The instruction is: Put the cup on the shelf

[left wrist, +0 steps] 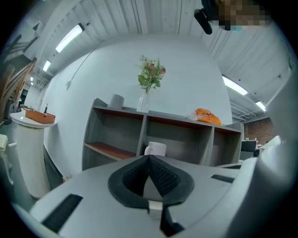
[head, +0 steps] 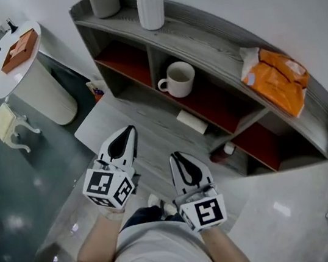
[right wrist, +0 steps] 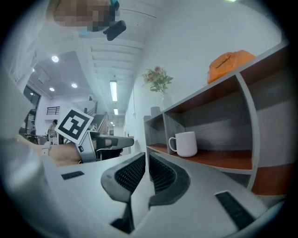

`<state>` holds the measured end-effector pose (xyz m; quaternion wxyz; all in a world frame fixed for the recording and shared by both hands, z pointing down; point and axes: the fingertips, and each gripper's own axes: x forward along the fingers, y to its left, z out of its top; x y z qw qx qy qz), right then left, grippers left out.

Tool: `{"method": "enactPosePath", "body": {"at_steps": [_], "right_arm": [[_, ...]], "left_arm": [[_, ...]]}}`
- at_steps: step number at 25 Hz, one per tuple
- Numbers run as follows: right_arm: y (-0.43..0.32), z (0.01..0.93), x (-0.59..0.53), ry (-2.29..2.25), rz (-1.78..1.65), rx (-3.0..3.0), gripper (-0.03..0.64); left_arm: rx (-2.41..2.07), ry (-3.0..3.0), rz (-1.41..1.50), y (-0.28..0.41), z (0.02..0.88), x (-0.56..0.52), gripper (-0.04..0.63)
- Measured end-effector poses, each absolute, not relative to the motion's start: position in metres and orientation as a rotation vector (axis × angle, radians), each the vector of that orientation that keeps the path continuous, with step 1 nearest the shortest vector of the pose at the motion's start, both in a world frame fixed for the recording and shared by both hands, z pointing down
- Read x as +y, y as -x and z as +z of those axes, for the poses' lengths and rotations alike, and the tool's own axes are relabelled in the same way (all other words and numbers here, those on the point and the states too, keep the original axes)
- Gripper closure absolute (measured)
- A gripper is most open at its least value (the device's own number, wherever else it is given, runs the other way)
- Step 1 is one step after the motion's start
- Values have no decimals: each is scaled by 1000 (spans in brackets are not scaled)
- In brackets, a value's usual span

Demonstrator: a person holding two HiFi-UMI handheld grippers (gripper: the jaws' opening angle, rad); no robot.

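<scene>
Standing upright in the middle compartment of the shelf (head: 197, 26), the cup (head: 179, 79) appears rigid, glazed, slippery and breakable; grasp across its body or handle. Left gripper (head: 129, 129) and right gripper (head: 176, 155): fingers together, empty, well apart from it.

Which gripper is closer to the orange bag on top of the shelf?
Right. The right gripper hangs in front of the shelf, left of the orange bag; the left gripper is farther left.
</scene>
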<state>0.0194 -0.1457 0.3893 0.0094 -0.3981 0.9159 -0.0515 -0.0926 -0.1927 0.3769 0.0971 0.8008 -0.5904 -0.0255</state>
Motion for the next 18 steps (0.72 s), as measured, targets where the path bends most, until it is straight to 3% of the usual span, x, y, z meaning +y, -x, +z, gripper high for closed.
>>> {"method": "enactPosePath", "body": {"at_steps": [18], "right_arm": [[93, 388, -107, 769, -151, 3038, 581]], "left_arm": [[-1923, -2208, 27, 192, 398, -67, 580]]}}
